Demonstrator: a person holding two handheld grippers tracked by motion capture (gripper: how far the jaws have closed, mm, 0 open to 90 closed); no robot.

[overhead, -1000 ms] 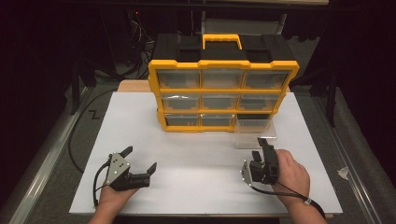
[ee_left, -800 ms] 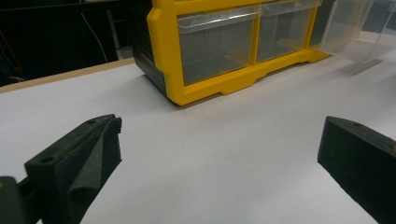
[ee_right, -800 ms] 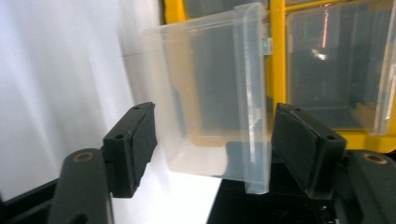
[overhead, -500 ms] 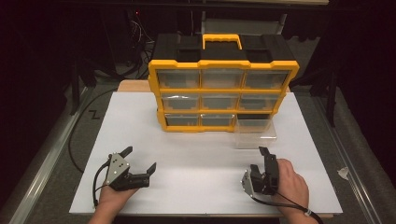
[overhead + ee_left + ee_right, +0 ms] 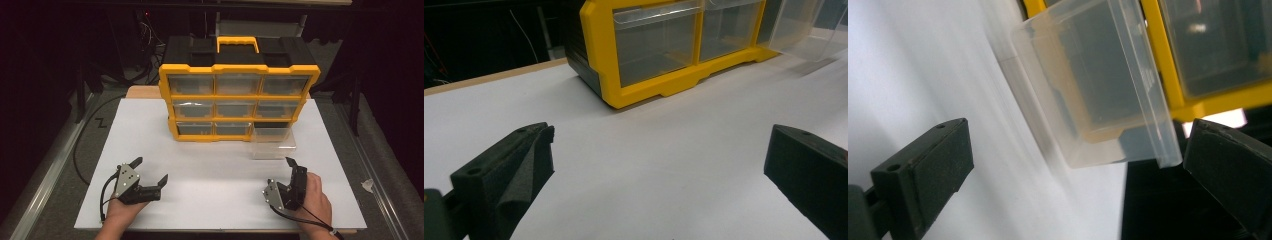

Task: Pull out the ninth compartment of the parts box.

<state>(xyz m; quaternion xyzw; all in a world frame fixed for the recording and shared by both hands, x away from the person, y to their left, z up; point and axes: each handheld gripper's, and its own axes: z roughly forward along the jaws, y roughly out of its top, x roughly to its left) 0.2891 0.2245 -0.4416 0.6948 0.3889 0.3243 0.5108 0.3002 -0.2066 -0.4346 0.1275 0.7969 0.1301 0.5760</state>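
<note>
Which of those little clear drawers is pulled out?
The bottom-right drawer: it sticks out onto the white table, while the other eight sit flush in the yellow organizer.

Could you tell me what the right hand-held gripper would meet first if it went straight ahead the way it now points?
Probably the clear drawer pulled out of the yellow organizer; depth is unclear.

The high view looked forward and down from the person's side onto the yellow-and-black plastic drawer cabinet (image 5: 239, 95). The left gripper view faced the cabinet's lower front corner from low over the table, nearby. The right gripper view, rolled sideways, faced its pulled-out clear plastic drawer (image 5: 1093, 85) closely; all three shared that drawer.
</note>
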